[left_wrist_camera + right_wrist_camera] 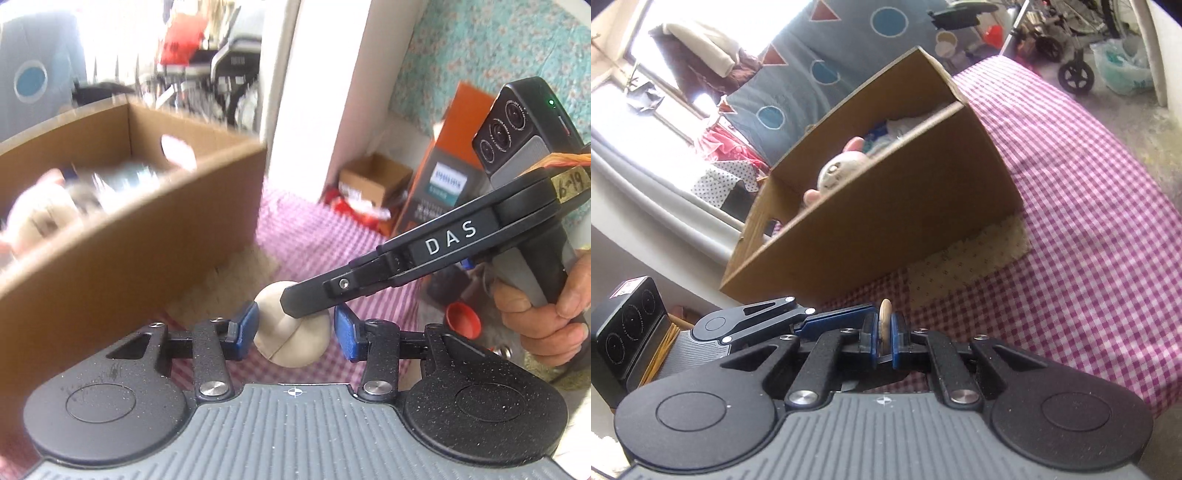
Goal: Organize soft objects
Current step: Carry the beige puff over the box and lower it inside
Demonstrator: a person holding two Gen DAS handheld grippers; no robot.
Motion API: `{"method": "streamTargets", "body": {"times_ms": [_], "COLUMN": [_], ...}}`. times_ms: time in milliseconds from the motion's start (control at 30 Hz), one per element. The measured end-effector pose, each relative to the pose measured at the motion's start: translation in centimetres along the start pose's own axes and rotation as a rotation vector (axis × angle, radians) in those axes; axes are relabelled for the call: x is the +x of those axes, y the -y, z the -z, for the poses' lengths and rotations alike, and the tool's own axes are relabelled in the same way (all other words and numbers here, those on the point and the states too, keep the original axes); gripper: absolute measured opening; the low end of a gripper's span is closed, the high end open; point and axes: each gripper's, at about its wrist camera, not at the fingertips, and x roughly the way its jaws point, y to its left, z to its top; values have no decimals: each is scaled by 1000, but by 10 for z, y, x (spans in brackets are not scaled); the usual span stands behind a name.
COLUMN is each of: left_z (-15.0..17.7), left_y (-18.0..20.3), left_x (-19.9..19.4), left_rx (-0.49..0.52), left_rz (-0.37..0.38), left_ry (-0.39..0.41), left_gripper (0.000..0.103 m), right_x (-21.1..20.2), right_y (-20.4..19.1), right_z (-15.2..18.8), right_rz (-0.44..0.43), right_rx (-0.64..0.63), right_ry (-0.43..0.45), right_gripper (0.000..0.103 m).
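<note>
My right gripper [885,341] has its jaws clamped on a round beige soft pad [291,328]: two blue ribbed pads squeeze it so thin that from the right wrist I see only its narrow rim sticking up between them. From the left wrist the same pad shows its broad face, a smooth, matte disc with a seam running across it, and the black tip of my right gripper pinches its upper edge.

My left gripper [295,330] has its jaws apart on either side of that disc. The left blue pad sits right against the disc's edge; the right one stands just clear of it, so the left jaws do not press on it.

The pad hangs above a bed covered in pink-and-white gingham cloth [1089,206], woven and finely checked. One tan, dotted fabric patch [967,258] lies flat on the gingham, partly under the near bottom edge of one brown cardboard box [886,221]. The box is open-topped, plain and stiff, with an oval handle hole in its end wall. Inside it lies one white round plush toy [836,171] with pink limbs, among blue and white soft things too blurred to count.

My right hand [543,314] grips the right gripper's grey handle.
</note>
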Motion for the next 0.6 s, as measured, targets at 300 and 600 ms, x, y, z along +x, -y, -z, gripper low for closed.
{"method": "streamTargets", "body": {"times_ms": [300,600], "left_z": [-39,-36], "left_y": [-18,-59], "left_x": [-65,-87], "left_rx": [-33,-171], "left_rz": [-95,-213], "left_ry": [205,261], "left_gripper": [60,93], "right_x": [-15,57], "right_y": [-74,-85], "right_z": [-63,-145], "right_rz": [-86,-4], "right_rx": [-245,-332], "right_ry": [79,-20], "right_gripper": [8,8]}}
